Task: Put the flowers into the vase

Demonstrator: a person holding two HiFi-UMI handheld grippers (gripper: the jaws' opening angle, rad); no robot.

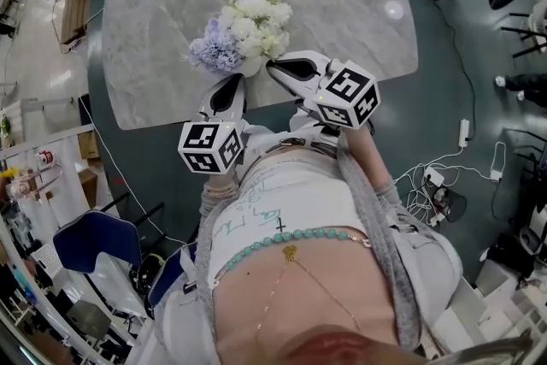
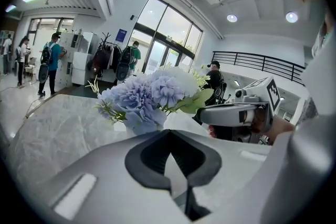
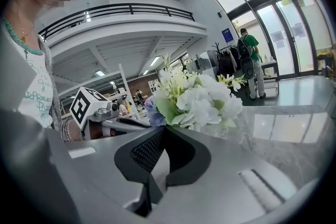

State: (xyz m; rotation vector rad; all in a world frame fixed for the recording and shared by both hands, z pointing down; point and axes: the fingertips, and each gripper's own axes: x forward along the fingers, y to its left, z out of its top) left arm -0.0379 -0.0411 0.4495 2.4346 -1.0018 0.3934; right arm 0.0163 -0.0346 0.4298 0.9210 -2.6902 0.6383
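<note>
Both pairs of jaws are closed with nothing between them: in each gripper view the dark pads meet at their tips. The left gripper (image 1: 231, 88) and the right gripper (image 1: 282, 67) hang side by side at the near edge of the marble table (image 1: 342, 4), both aimed at the flowers (image 1: 244, 34), which lie just beyond their tips.

The bunch of white and lavender blooms stands upright near that edge, heads up and stems hidden. A pale rounded body beneath it in the left gripper view is probably the vase (image 2: 178, 122), which would explain why the bunch keeps upright with neither gripper on it. On that reading the flowers already sit in the vase, though no view shows its mouth.

The bunch stands close to the table's near edge, so a nudge toward the person could tip it off. Bare marble extends beyond it and to both sides, leaving open room to move either gripper outward.
</note>
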